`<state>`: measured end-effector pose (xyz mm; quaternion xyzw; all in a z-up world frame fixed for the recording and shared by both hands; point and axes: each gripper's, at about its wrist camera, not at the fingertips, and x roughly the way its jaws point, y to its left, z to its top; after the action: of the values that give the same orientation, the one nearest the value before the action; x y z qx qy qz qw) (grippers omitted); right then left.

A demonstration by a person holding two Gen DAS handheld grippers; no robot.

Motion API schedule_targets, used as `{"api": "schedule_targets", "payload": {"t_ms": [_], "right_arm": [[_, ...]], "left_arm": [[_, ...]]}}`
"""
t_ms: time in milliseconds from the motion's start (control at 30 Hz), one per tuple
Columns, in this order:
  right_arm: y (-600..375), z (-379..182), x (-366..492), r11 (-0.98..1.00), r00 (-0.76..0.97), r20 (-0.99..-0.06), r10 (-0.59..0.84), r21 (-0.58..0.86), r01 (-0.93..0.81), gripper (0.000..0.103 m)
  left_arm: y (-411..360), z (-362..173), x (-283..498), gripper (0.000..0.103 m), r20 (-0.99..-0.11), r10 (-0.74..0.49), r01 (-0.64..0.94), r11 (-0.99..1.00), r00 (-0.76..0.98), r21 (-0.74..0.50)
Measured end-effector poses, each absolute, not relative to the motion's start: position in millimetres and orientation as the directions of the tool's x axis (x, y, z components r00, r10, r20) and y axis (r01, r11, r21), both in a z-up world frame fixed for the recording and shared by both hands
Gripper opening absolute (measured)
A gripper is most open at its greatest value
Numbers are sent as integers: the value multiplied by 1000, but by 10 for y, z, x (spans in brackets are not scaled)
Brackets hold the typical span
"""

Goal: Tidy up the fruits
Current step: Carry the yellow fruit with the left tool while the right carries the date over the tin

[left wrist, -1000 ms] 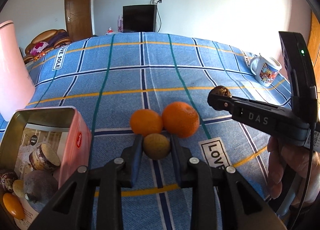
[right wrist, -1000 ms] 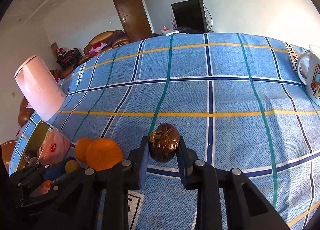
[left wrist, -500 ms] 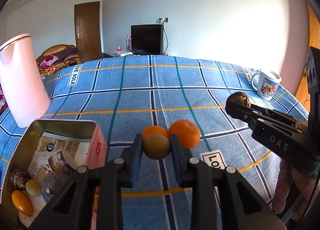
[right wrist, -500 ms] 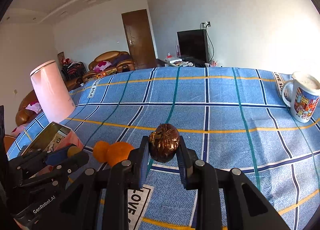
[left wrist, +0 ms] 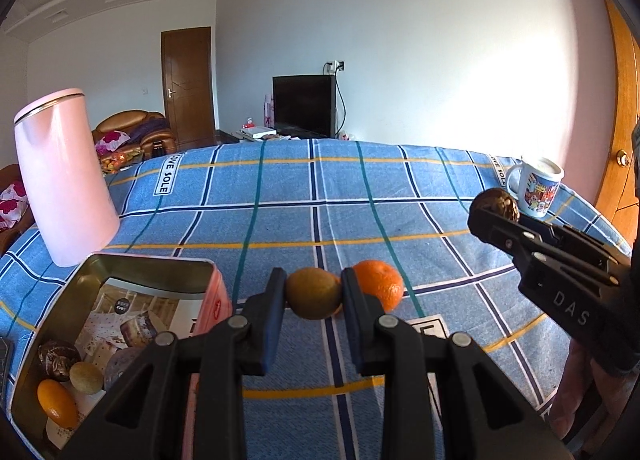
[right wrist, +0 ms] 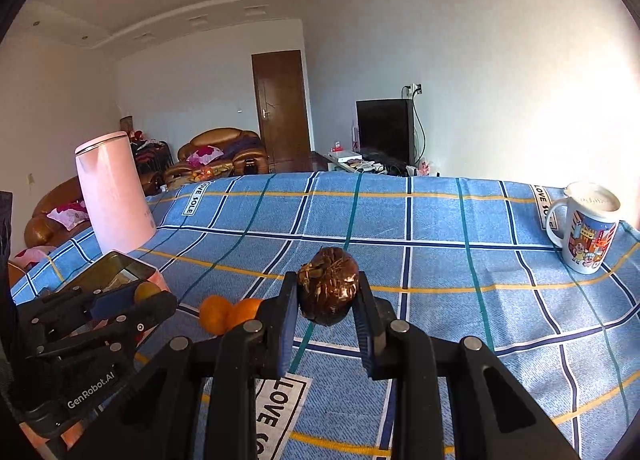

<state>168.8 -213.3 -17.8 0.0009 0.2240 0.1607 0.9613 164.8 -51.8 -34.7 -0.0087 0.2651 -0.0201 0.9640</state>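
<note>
My left gripper [left wrist: 314,294] is shut on a small yellow-green fruit [left wrist: 314,292] and holds it above the blue checked cloth. An orange [left wrist: 378,284] lies on the cloth just behind it; a second orange is mostly hidden behind the held fruit. My right gripper [right wrist: 328,294] is shut on a dark brown rough fruit [right wrist: 328,288], also lifted; it shows at the right of the left wrist view [left wrist: 494,199]. In the right wrist view both oranges [right wrist: 230,312] lie to the left. An open pink tin [left wrist: 132,280] at lower left holds several fruits [left wrist: 56,380].
A tall pink kettle [left wrist: 64,183] stands at the left behind the tin. A printed white mug [right wrist: 586,227] stands at the far right of the table. A "LOVE" label [right wrist: 276,408] is on the cloth near the front.
Both grippers have risen with their fruits still held. The left gripper lifted the yellow-green fruit off the cloth, away from the two oranges.
</note>
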Motion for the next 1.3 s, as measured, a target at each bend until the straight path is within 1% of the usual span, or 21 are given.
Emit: {"api": "schedule_targets", "payload": {"t_ms": [300,733,1067,1300], "right_arm": [[-2070,-147,1555,949,870,-390,301,36,-313,28],[-2034,-142,1394,947,877,-371,306,24,-321,28],[-1920,-148,1190,935,867,-371,332,10,-354,28],[-1691,-91,1037,911,848,-363,385,7,-411,28]], "left_arm": [[-520,-312,1555,29,-466,-27,22,1000,885,-16],[-526,-295,1463,29,-438,-31,29,1000,898,-12],[-451,-266,1284,29,-410,-38,30,999,911,-26],[-250,-260,1131,29,-406,-35,18,999,913,-47]]}}
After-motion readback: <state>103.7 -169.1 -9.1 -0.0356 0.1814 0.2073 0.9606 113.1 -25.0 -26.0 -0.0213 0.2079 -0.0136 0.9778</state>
